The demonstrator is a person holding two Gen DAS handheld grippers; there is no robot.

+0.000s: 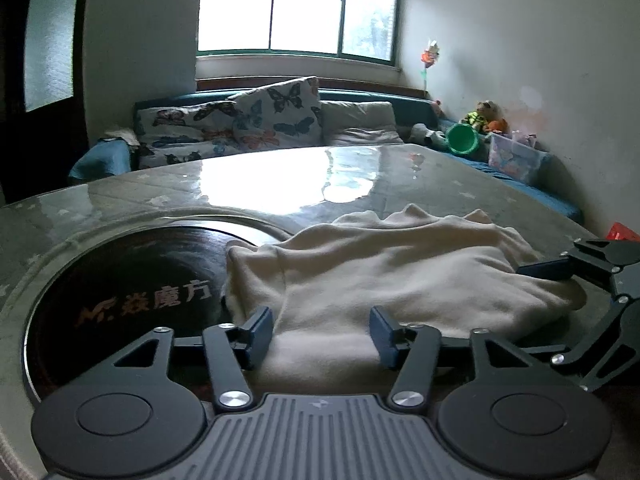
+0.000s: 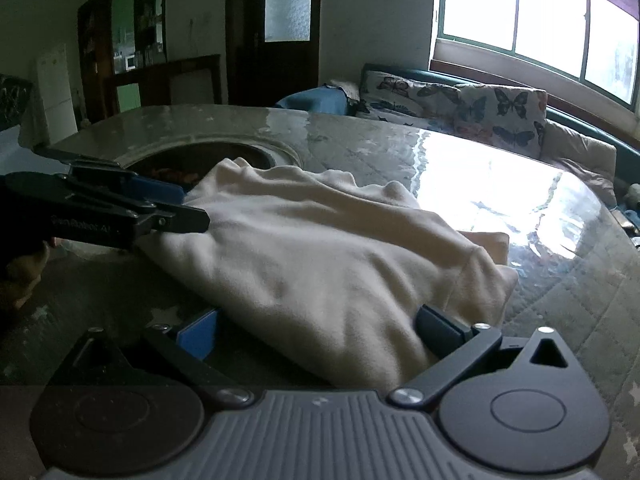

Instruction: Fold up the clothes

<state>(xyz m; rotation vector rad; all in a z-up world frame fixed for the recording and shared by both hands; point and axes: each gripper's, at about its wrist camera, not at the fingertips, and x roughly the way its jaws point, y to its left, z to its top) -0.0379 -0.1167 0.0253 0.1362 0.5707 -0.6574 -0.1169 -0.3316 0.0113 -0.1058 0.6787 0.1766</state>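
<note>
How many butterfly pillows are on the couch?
2. One butterfly pillow lies low at the couch's left end; the other stands propped beside it, toward the window. More may be hidden.

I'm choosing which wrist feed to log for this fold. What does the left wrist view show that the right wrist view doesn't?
Only the left wrist view shows the lettering on the dark round inset, the green cup and the clear plastic bin beyond the table.

Only the right wrist view shows the white fridge and the shelving behind it.

Both show the cream garment on the glossy table, the butterfly cushions, the window, and both open grippers, left gripper and right gripper, at the garment's edges.
</note>
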